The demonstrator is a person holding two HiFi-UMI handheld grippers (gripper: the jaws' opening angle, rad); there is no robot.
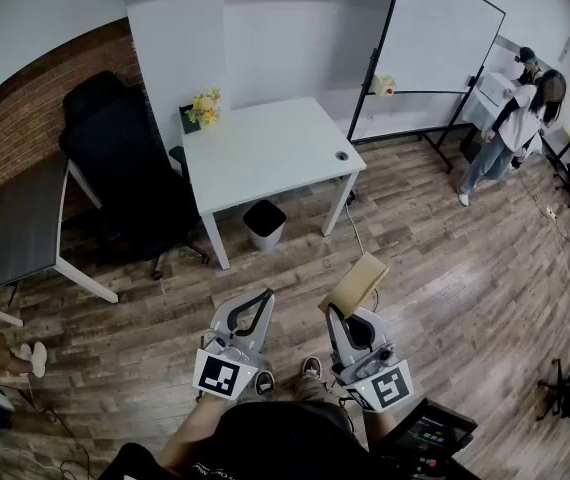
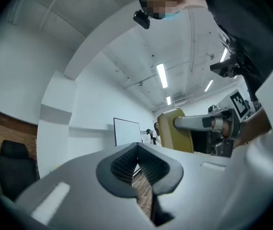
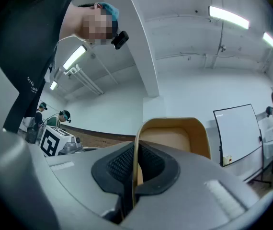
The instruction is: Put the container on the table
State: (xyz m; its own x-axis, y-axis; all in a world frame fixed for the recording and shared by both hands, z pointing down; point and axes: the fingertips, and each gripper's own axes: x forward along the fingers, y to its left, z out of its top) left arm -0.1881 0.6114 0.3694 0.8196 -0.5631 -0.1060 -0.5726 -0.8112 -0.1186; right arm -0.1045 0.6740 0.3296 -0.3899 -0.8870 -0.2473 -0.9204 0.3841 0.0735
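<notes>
A tan, box-shaped container [image 1: 355, 283] hangs in the air over the wooden floor, its rim pinched by my right gripper [image 1: 336, 313], which is shut on it. In the right gripper view the container [image 3: 175, 140] rises just beyond the jaws, one thin wall clamped between the black pads [image 3: 148, 166]. My left gripper [image 1: 263, 298] floats beside it, shut with nothing between its pads [image 2: 122, 164]; the container [image 2: 175, 131] shows at its right. The white table [image 1: 265, 148] stands farther ahead, some way beyond both grippers.
On the table's far left corner sit yellow flowers [image 1: 205, 106]. A small bin [image 1: 264, 224] stands under the table, a black office chair [image 1: 125, 158] at its left and a dark desk [image 1: 15, 223] further left. A whiteboard [image 1: 435, 43] and people [image 1: 520, 118] are at the back right.
</notes>
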